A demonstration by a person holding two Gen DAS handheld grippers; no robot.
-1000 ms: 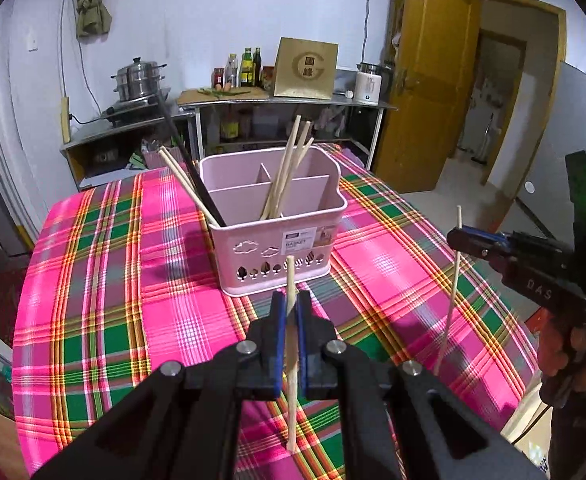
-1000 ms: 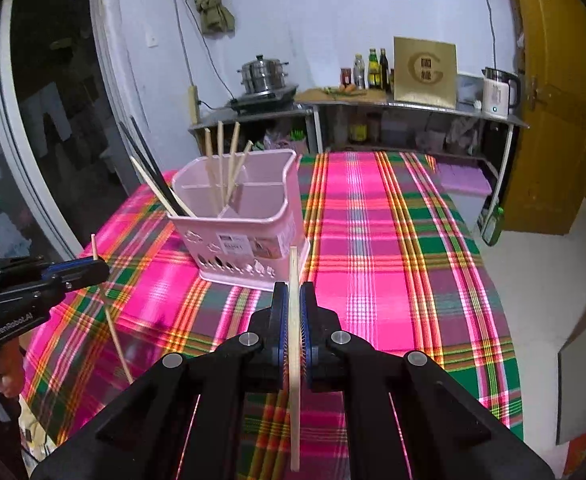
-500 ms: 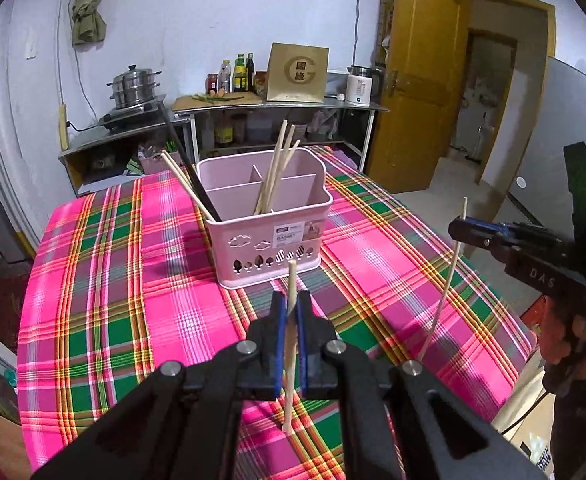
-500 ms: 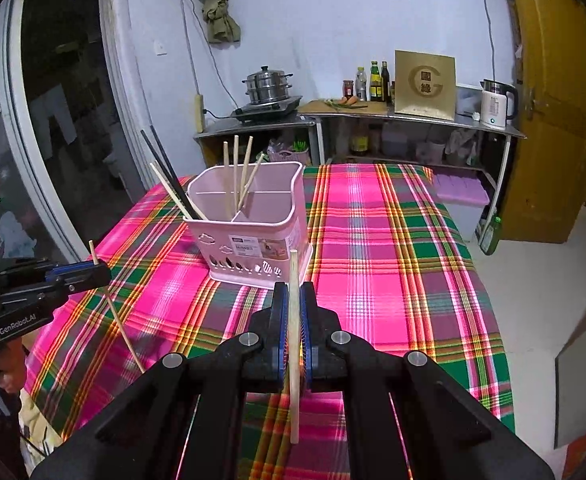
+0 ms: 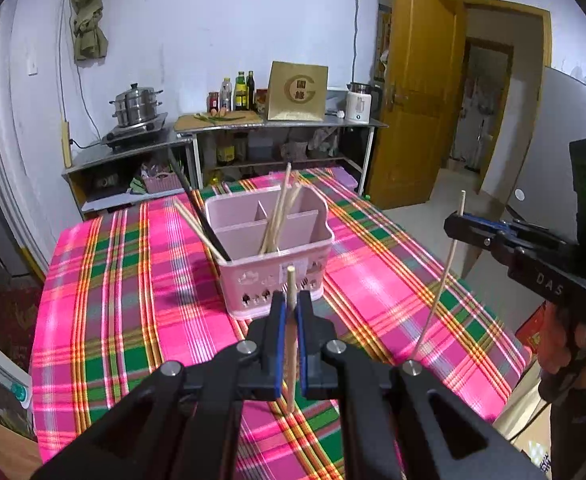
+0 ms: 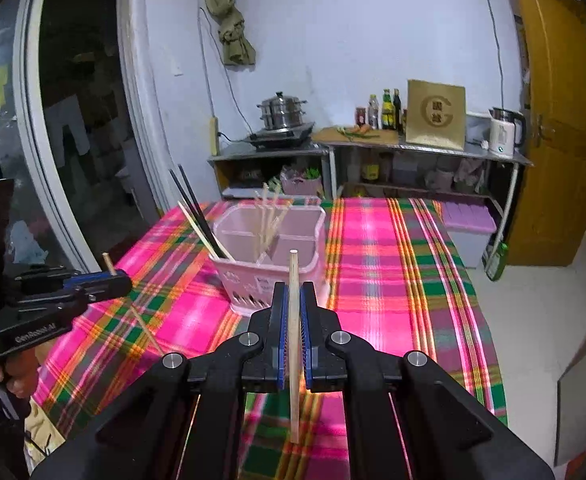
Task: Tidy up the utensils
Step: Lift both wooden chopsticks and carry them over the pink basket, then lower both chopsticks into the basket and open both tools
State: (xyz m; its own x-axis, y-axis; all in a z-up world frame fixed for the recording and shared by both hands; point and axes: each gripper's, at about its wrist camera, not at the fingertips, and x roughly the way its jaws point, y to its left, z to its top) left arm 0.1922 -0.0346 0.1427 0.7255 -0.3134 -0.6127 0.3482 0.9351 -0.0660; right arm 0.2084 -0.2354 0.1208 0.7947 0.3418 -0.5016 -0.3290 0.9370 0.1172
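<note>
A pink utensil basket point(image 5: 277, 276) point(image 6: 305, 272) with compartments stands on the plaid tablecloth point(image 5: 133, 300) point(image 6: 393, 280). Several wooden chopsticks lean in its middle compartment, and black and wooden ones lean out at its left end. My left gripper point(image 5: 289, 312) is shut on a wooden chopstick point(image 5: 291, 280) held upright, above the cloth in front of the basket. My right gripper point(image 6: 293, 300) is shut on another wooden chopstick point(image 6: 293, 272), also upright. In the left wrist view the right gripper point(image 5: 459, 226) shows at the right edge; in the right wrist view the left gripper point(image 6: 113, 280) shows at the left.
Behind the table stand metal shelves with a steel pot point(image 5: 135, 106), bottles point(image 5: 241, 92), a gold box point(image 5: 297, 90) and a kettle point(image 5: 359, 106). A wooden door point(image 5: 417, 100) is at the right. A person's hand point(image 5: 561, 344) holds the right gripper.
Both grippers have risen with their chopsticks; the basket and table now look lower and farther away in both views.
</note>
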